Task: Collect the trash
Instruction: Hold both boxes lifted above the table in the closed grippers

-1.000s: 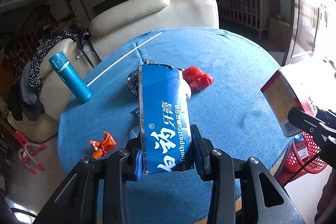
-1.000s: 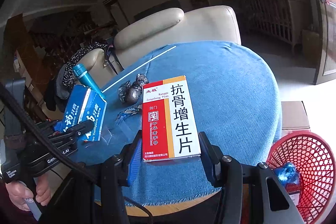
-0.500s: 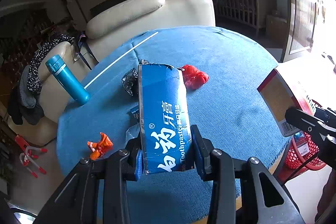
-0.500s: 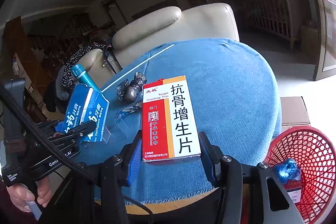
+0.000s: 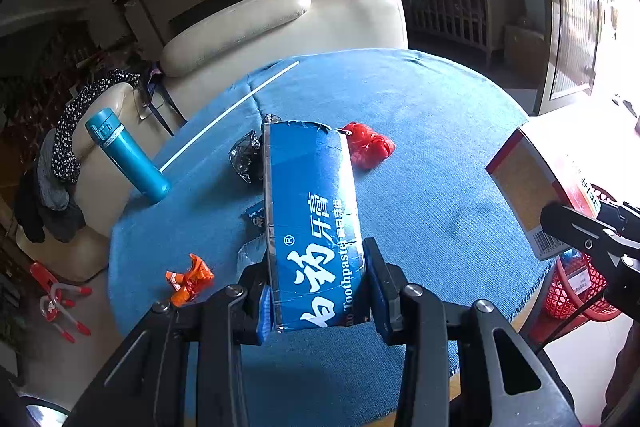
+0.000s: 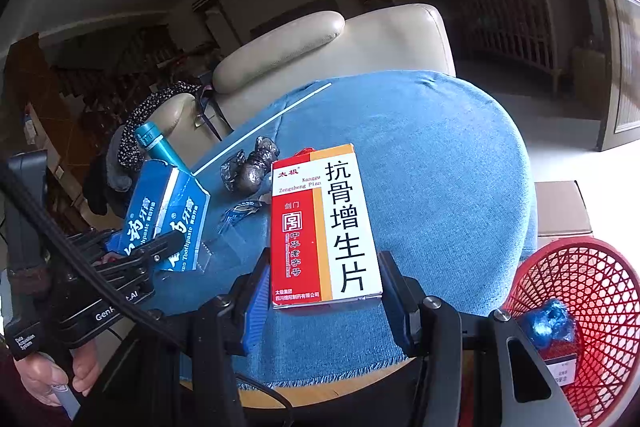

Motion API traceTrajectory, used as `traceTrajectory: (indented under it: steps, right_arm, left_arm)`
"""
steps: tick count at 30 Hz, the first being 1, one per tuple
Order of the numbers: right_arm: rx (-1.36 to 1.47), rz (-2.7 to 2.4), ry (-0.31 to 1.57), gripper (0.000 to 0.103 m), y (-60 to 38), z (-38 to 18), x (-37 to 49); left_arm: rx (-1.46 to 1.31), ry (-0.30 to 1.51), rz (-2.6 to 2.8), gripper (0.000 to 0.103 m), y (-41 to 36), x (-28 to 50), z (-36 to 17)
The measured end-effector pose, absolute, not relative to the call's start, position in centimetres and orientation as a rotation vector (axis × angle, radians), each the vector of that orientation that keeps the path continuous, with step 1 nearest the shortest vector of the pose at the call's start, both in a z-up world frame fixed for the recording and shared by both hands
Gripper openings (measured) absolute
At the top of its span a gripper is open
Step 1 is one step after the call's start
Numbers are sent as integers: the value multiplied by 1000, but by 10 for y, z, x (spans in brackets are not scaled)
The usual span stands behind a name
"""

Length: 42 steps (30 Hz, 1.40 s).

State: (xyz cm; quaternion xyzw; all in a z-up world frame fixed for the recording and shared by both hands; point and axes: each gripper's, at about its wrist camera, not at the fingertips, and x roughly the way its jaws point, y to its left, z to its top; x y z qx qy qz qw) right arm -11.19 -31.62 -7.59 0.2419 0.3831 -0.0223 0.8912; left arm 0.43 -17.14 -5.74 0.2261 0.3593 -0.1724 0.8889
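My left gripper (image 5: 318, 291) is shut on a blue toothpaste box (image 5: 312, 211), held above the round table's blue cloth (image 5: 420, 131). My right gripper (image 6: 326, 295) is shut on a red, orange and white medicine box (image 6: 324, 227), also above the cloth. The red mesh basket (image 6: 580, 323) stands low to the right, off the table edge, with a crumpled blue wrapper (image 6: 550, 321) and other pieces inside. In the right wrist view, the left gripper (image 6: 160, 247) and its toothpaste box (image 6: 160, 211) show at the left. The medicine box (image 5: 528, 195) appears at the right of the left wrist view.
Loose on the cloth lie a red crumpled wrapper (image 5: 368, 147), a black foil wrapper (image 5: 244, 159), an orange wrapper (image 5: 190, 277) and a small blue wrapper (image 5: 254, 215). A teal bottle (image 5: 128, 157) and a thin white stick (image 5: 228, 117) sit at the far left. A cream armchair (image 5: 280, 27) stands behind.
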Motion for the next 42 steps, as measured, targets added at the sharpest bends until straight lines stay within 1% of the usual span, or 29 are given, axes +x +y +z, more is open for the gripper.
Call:
traceTrajectory:
  steps: [42]
  right_arm:
    - [533, -59, 796, 53, -325, -78, -122]
  left_arm:
    - [547, 731, -393, 41, -186, -3, -62]
